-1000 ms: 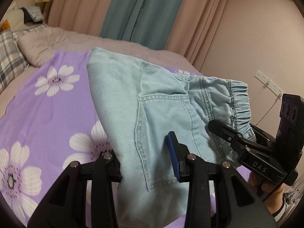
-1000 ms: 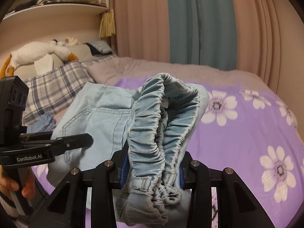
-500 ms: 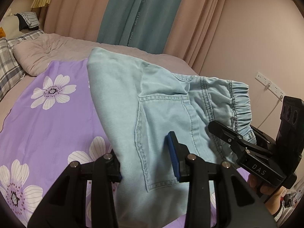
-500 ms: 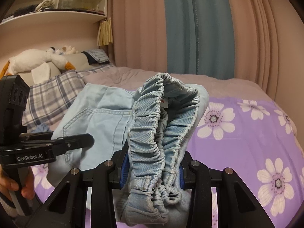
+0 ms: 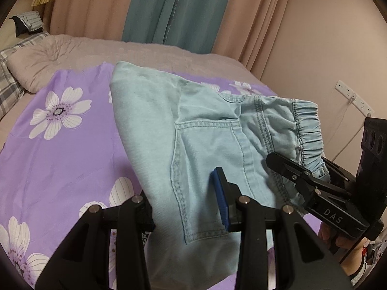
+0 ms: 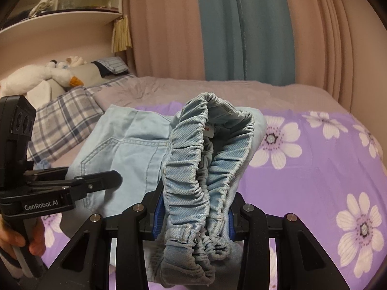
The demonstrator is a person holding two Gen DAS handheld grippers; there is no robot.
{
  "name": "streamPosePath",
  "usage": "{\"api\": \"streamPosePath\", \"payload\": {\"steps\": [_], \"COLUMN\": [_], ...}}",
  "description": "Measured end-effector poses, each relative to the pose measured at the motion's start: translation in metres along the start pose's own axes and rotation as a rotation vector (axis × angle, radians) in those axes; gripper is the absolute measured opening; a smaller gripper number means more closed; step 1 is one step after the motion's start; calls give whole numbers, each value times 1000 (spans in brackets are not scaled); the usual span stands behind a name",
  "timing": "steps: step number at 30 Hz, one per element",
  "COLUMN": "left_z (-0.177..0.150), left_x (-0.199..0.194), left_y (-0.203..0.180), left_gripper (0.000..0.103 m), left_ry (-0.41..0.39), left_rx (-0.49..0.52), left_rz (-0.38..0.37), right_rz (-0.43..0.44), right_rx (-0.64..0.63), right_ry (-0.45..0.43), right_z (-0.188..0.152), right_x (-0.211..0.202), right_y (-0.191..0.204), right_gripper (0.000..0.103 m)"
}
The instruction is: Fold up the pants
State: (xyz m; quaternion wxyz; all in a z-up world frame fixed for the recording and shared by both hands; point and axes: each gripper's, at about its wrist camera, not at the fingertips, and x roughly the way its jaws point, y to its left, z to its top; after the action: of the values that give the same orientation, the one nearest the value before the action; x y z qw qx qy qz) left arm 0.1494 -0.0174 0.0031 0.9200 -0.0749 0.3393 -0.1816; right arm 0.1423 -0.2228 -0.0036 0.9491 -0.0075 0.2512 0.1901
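My right claw (image 6: 193, 213) is clamped on the gathered elastic waistband of the pants (image 6: 135, 154), both blue pads pressed into the bunched denim, which loops up toward 12 o'clock and hangs down below the pads at 6 o'clock. The rest of the light blue pants spreads away toward 10 o'clock, back pocket seam showing, above the purple flowered bedspread (image 6: 314, 169). In that same view my left claw (image 6: 94, 180) comes in from 9 o'clock with its black fingers against the cloth; from here I cannot tell how its jaws stand. From my left wrist camera, the left claw (image 5: 183, 205) has the pants (image 5: 205, 145) draped across it: the right blue pad shows clear of the fabric at about 5 o'clock, the left finger is buried under the cloth, so I cannot tell whether I am gripping or only supporting the denim. The pants stretch from 11 o'clock, where a folded edge lies over the bedspread (image 5: 67, 149), out to the ruffled waistband at 3 o'clock, where my right claw (image 5: 300, 171) bites on it. A grey pillow (image 5: 48, 62) sits at 10 o'clock and curtains (image 5: 179, 9) hang at 12 o'clock.
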Motion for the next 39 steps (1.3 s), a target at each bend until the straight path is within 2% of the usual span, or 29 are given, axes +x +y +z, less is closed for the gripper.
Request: {"api": "streamPosePath", "payload": {"steps": [27,39], "left_z": [-13,-18], "left_x": [126,151], "left_y": [42,46], "left_gripper": [36,36], "left_ry": [211,269], "left_rx": [-75,-68], "left_rz": [25,62], "right_rz": [3,17], "right_rx": [128,196], "right_ry": [229,324], "right_z": [-33,-49], "right_x": [99,126], "right_y": [-38,-53], "right_gripper": [41,41]}}
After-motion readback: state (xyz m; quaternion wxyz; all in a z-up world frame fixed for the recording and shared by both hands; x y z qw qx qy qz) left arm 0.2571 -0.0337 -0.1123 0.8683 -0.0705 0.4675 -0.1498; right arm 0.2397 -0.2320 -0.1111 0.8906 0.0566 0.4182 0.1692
